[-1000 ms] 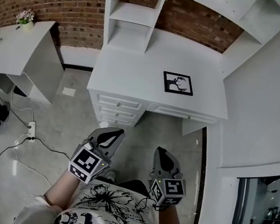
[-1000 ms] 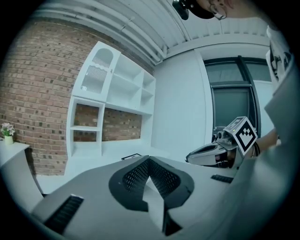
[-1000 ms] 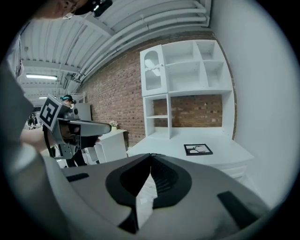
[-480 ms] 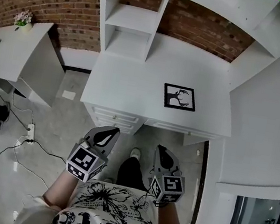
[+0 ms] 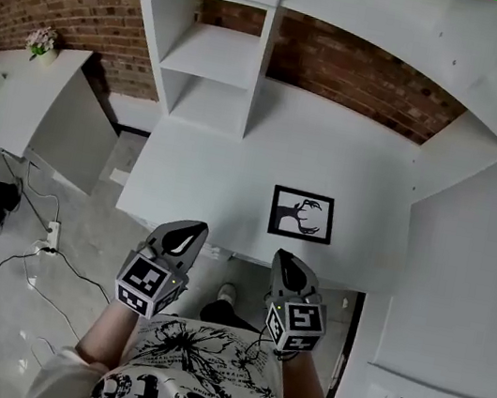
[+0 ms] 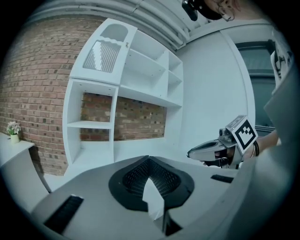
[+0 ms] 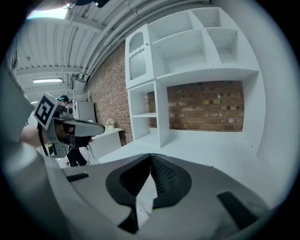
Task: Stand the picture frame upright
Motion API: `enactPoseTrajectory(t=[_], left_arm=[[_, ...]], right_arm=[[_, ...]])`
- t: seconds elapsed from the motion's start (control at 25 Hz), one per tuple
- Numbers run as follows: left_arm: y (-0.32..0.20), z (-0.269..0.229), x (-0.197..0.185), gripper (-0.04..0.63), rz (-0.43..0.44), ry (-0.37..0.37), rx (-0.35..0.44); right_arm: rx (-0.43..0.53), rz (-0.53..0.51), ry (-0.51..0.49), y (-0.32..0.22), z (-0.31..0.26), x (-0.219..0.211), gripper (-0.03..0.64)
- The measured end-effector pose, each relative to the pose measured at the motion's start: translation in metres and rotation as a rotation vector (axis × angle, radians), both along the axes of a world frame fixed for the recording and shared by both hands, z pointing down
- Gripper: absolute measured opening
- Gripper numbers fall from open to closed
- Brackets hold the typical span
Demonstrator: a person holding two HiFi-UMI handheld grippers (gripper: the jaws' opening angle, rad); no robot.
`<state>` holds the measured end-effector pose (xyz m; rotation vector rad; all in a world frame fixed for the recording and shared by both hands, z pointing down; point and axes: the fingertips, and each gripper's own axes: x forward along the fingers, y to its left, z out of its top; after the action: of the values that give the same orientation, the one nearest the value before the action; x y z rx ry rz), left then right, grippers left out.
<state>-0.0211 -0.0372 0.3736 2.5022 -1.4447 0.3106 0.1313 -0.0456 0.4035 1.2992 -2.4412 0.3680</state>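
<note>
Desk [image 5: 194, 191], picture frame [image 5: 302, 214] near front edge

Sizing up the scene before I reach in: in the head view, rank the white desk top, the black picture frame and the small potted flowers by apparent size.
Largest: the white desk top.
Next: the black picture frame, lying flat on it.
Smallest: the small potted flowers, but they sit farther from the camera.

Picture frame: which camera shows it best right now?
The head view. The picture frame lies flat on the white desk, its whole outline visible, just beyond the right gripper. Neither gripper view shows it; both look over the desk toward the shelves.
</note>
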Motion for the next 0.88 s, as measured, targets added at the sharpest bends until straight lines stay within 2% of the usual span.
enactPoseTrajectory(t=[0.08, 0.24, 0.36, 0.6, 0.8, 0.88], left_arm=[[-0.021, 0.002, 0.008, 0.012, -0.021, 0.0, -0.01], [-0.048, 0.007, 0.019, 0.012, -0.044, 0.059, -0.041], [-0.065, 0.019, 0.021, 0.012, -0.057, 0.073, -0.066], [-0.095, 0.049, 0.014, 0.012, -0.055, 0.021, -0.069], [-0.113, 0.072, 0.005, 0.012, -0.028, 0.024, -0.101], [-0.118, 0.079, -0.001, 0.012, -0.018, 0.03, -0.11]], right_arm=[[-0.012, -0.009, 0.002, -0.026, 0.004, 0.01, 0.008], [-0.047, -0.025, 0.012, -0.064, 0.019, 0.022, 0.008], [-0.08, -0.024, 0.022, -0.085, 0.034, 0.023, 0.008], [-0.145, -0.016, 0.056, -0.11, 0.069, 0.015, 0.008], [-0.231, 0.0, 0.123, -0.128, 0.106, 0.002, 0.009], [-0.276, 0.008, 0.142, -0.136, 0.124, -0.003, 0.073]])
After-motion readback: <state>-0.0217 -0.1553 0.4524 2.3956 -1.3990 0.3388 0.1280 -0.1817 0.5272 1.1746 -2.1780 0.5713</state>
